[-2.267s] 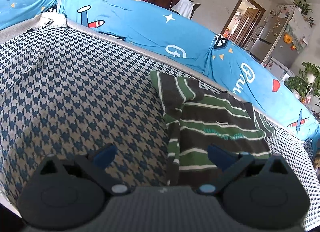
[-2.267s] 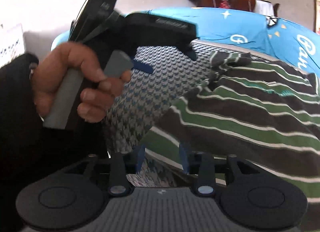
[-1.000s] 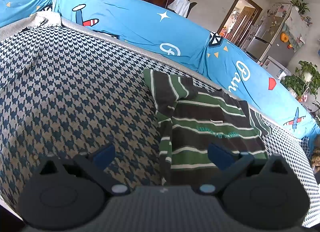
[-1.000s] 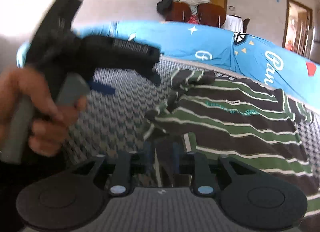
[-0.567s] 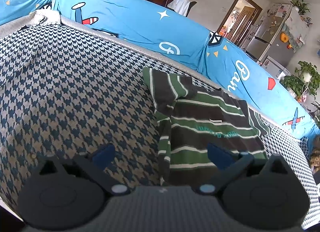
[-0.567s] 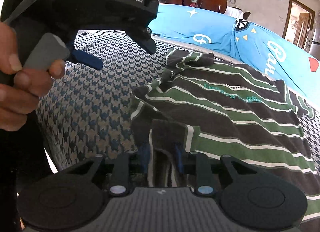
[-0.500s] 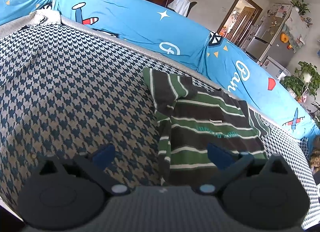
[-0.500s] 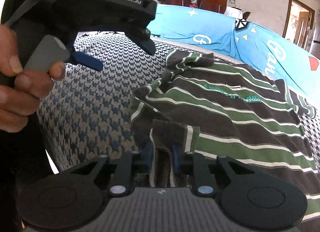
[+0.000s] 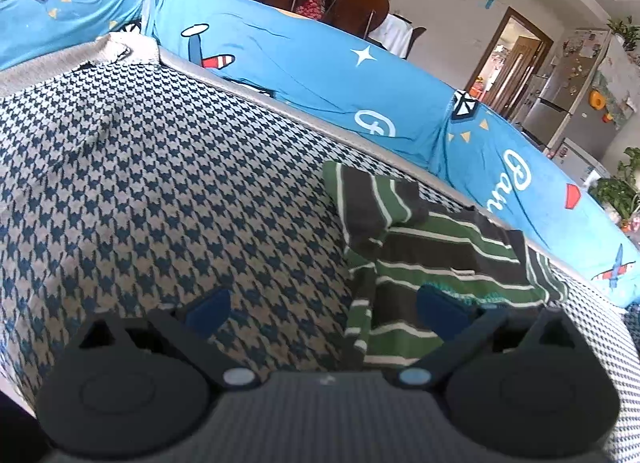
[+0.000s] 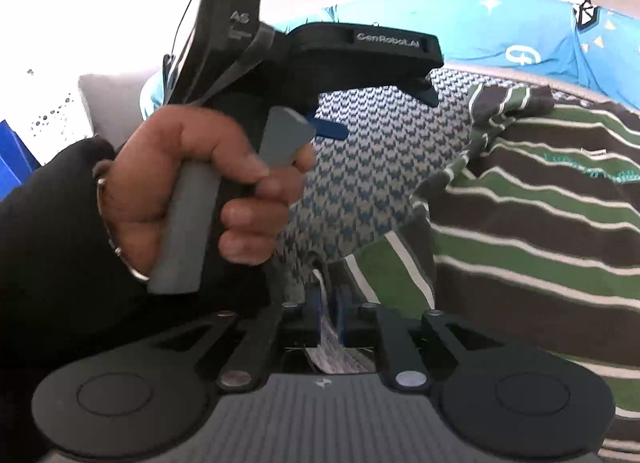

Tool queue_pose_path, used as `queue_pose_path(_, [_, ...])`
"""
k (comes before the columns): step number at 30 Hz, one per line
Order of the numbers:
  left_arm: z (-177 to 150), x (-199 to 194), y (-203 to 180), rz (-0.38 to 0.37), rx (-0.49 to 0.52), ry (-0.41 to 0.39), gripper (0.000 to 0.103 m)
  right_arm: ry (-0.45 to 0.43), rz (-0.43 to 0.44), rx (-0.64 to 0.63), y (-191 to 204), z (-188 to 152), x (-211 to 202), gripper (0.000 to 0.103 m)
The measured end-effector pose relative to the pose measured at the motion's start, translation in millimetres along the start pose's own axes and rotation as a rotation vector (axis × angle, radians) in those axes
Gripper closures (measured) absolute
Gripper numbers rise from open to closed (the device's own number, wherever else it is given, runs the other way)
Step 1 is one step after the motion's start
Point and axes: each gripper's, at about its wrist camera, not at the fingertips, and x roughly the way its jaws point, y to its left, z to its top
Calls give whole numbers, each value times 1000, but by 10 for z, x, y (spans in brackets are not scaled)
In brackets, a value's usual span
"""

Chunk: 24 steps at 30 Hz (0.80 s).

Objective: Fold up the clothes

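**A:** Houndstooth cover [image 9: 168,191] first: it spreads over the whole seat, with the blue cartoon-print backrest [image 9: 304,75] curving behind it. Where's the garment on that?

**B:** Over to the right side of the seat. The striped green and dark shirt [image 9: 436,259] lies mostly flat, its long axis running from the front edge back toward the backrest, with one sleeve [image 9: 368,199] bunched at the far left corner.

**A:** Which hand is nearer to it?

**B:** The right one, by far. The right gripper [image 10: 328,315] has just been closing, and its jaws now stand pressed nearly together on a fold of cloth at the shirt's near left corner; the striped hem [image 10: 380,263] rises straight out from between them.

**A:** And the left?

**B:** The left gripper [image 9: 324,303] hangs above the cover with its jaws spread wide and nothing between them. The shirt's left edge lies just under and ahead of its right finger [image 9: 440,307]. The person's left hand [image 10: 200,191] shows in the right wrist view, holding that tool well left of the shirt.

**A:** So the fold goes which way?

**B:** My guess: the pinched corner gets carried away from the camera or rightward across the body, since the rest of the shirt lies ahead and to the right of those jaws.
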Motion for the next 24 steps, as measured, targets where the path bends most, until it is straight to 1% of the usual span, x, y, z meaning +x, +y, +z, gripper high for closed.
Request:
queue_pose_path(3, [-7, 37, -20, 15, -2, 7, 0, 13, 28, 6, -39, -1, -53, 91])
queue_pose_path(7, [6, 123, -71, 10, -7, 32, 0, 20, 57, -6, -54, -29, -129, 89])
queue_pose_path(12, [53, 252, -160, 4, -8, 55, 0, 18, 85, -22, -153, -13, -222, 80])
queue_pose_path(13, [75, 284, -180, 1, -9, 58, 0, 18, 86, -27, -174, -2, -236, 77])
queue_pose_path(14, [98, 314, -200, 0, -8, 59, 0, 19, 81, -33, -201, 11, -245, 74])
queue_pose_path(16, [142, 372, -235, 0, -6, 60, 0, 21, 64, -46, -264, 40, -258, 73])
queue_pose_path(20, [227, 510, -294, 6, 3, 68, 0, 17, 9, -58, -441, 116, -280, 72])
queue_pose_path(24, [316, 676, -338, -6, 4, 87, 0, 5, -62, -49, -690, 198, -315, 72])
